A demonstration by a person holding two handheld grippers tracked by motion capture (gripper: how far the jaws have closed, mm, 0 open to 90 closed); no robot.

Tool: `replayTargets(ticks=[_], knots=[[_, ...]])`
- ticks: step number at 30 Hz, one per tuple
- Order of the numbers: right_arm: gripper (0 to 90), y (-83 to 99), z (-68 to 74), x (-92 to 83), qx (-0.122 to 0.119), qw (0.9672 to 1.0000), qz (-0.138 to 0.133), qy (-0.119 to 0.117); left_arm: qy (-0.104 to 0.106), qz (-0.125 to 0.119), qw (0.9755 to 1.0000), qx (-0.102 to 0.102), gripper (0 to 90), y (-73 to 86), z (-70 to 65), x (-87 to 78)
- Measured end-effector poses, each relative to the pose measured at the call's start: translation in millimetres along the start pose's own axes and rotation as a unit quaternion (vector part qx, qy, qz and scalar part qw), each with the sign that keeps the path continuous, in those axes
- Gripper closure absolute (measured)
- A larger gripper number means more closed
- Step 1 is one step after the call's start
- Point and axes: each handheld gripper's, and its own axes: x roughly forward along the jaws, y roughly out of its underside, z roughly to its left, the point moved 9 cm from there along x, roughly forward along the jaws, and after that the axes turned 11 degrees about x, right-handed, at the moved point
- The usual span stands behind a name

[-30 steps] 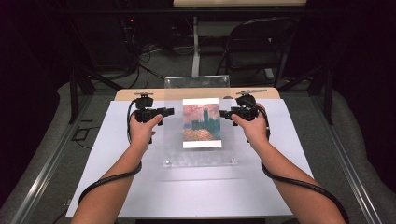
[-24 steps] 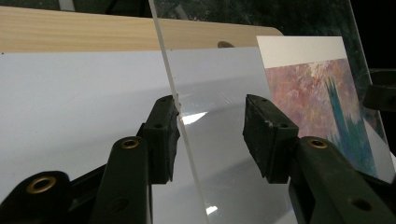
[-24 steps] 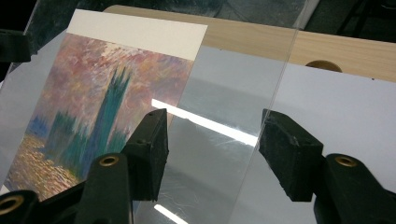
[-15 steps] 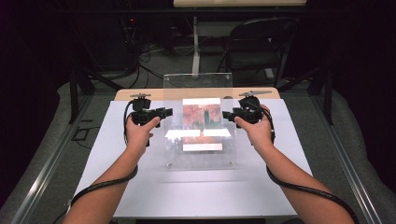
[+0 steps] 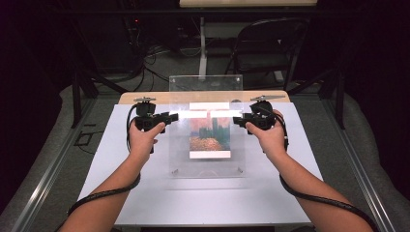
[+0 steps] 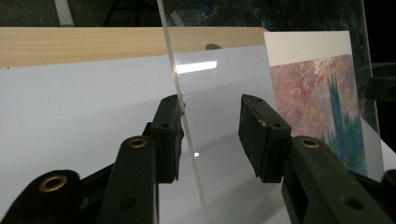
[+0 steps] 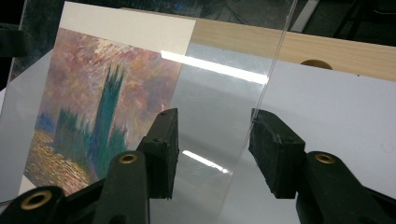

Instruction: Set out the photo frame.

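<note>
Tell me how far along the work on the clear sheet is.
Done: the print lies flat on the white table, seen through the clear sheet. In hand: the left hand-held gripper and right hand-held gripper straddle the sheet's side edges. Their jaws have just been closing, but one pad of each stands off it. Left: probably a firm grip, then moving the sheet.

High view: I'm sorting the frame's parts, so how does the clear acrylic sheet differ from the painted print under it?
The acrylic sheet is transparent and glints; the print is opaque, a colourful painting with white borders. The acrylic sheet is clearly wider than the print. The acrylic sheet is tilted, far edge raised, near edge on the white table; the print seems to lie flat. Both are thin rectangles.
</note>
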Motion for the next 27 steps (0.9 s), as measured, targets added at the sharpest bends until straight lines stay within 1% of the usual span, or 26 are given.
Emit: replayTargets(ticks=[3,5,11,15,19,21,24,27], knots=[[53.4,0.0,1.0,-2.2,-0.004,1.0000,0.004,0.001,0.000,0.001,1.0000,0.003,60.0,0.3,-1.2,-2.1],[53.9,-0.4,1.2,-3.0,-0.005,1.0000,0.003,-0.001,-0.002,-0.001,1.0000,0.005,60.1,0.3,-2.1,-3.2],[53.9,0.9,4.0,-8.4,-0.009,0.9999,0.006,0.006,0.001,-0.006,1.0000,0.005,61.1,0.3,-6.3,-8.3],[55.1,1.5,6.3,-13.8,-0.011,0.9999,0.006,0.004,0.002,-0.011,0.9999,0.009,62.2,0.6,-9.2,-13.2],[60.8,3.4,8.5,-22.6,-0.011,0.9999,0.005,0.001,0.017,-0.021,0.9996,0.010,65.4,2.7,-13.9,-23.8],[62.7,5.0,11.0,-28.8,-0.012,0.9999,0.001,-0.004,0.019,-0.028,0.9993,0.017,66.6,4.2,-17.9,-30.0],[64.6,10.0,15.6,-39.7,-0.022,0.9997,-0.008,-0.007,0.025,-0.039,0.9986,0.025,68.4,7.2,-24.9,-40.2],[67.6,15.4,19.6,-50.8,-0.030,0.9993,-0.014,-0.014,0.024,-0.046,0.9980,0.034,69.7,10.6,-32.1,-49.0]])
